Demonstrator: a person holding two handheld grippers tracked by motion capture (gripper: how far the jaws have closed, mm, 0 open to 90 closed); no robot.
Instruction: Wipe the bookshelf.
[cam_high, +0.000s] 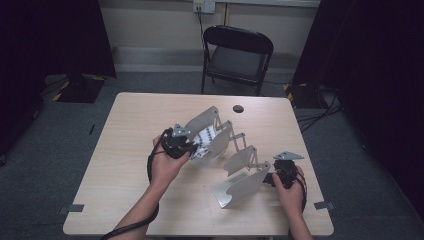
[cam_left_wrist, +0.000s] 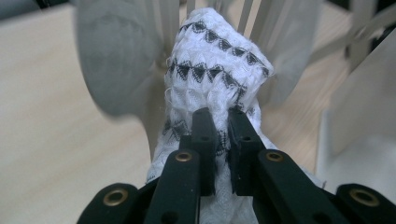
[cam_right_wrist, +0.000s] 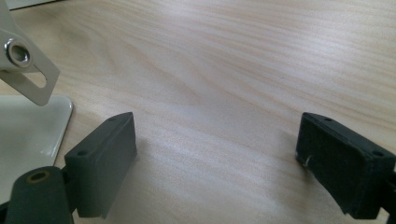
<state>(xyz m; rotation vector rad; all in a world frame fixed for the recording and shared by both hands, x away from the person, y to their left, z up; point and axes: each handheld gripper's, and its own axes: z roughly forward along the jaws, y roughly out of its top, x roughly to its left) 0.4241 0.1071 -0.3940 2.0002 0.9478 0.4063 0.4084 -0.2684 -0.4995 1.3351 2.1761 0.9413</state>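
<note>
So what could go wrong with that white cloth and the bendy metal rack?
The left gripper pinches only a small fold of the cloth, so it might slip out. The cloth sits among the rack's plates and could snag or tug the rack along. The right gripper stands open beside the rack, not holding it steady.

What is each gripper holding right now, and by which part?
The left gripper pinches the white patterned cloth by a bunched fold near its lower part. The right gripper is open over the table, holding nothing.
</note>
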